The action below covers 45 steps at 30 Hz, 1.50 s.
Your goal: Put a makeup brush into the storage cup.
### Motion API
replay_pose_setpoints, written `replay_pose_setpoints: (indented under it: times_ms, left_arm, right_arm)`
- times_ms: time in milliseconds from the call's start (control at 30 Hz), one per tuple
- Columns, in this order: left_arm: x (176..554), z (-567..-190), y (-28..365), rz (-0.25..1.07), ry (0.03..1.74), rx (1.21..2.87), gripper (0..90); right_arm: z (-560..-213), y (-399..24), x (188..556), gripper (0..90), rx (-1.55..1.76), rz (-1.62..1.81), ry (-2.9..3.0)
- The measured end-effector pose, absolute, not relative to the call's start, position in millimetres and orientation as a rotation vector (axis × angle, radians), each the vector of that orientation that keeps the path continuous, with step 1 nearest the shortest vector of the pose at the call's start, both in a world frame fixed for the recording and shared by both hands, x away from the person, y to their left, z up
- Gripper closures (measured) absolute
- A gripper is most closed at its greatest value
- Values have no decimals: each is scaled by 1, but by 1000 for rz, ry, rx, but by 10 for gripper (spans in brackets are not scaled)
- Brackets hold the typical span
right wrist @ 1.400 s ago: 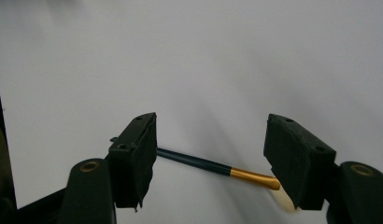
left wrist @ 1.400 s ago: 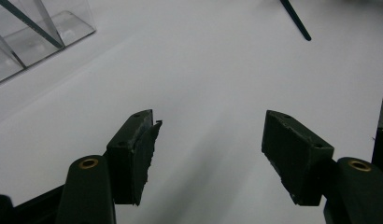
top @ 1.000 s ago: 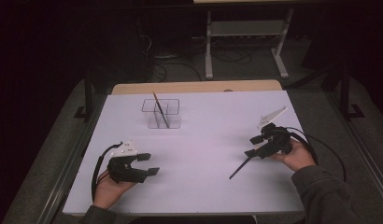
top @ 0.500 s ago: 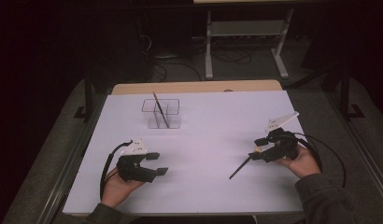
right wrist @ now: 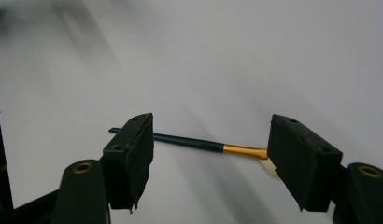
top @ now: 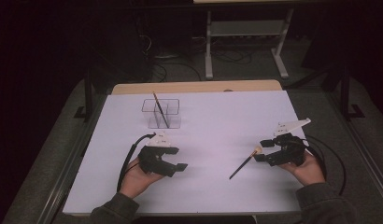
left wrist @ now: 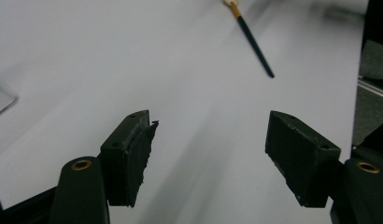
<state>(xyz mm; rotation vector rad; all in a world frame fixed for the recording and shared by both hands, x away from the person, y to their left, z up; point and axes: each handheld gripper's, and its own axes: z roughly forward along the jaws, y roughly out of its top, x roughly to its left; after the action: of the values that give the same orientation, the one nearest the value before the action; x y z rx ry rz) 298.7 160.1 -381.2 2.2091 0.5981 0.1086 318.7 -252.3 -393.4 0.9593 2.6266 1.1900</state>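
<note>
Brush (top: pixel 244 162): lies flat on the surface (top: pixel 217 116), just ahead of your right hand-held gripper (top: pixel 260 152), jaws apart, just opening. Left hand-held gripper (top: pixel 178 158): apart, just opening, empty. Clear holder (top: pixel 161 113): well apart, presumably the destination.

Your high view looks forward and down over the whole white bench (top: pixel 217 116) from your side. Each gripper view sits low and close, looking along its own black fingers (left wrist: pixel 129 154) across the bench top. All three share the dark-handled brush (top: pixel 244 162).
</note>
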Motion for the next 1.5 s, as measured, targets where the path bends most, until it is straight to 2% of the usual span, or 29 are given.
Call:
replay_pose_setpoints:
  times_ms: [1067,1500]
  left_arm:
    - [329,-370,40,35,521,2364,335]
    - [335,-379,2,9,520,2410,382]
  right_arm:
    - [-415,-273,293,277,1069,1211,2538]
    - [-416,-281,291,273,1077,1225,2495]
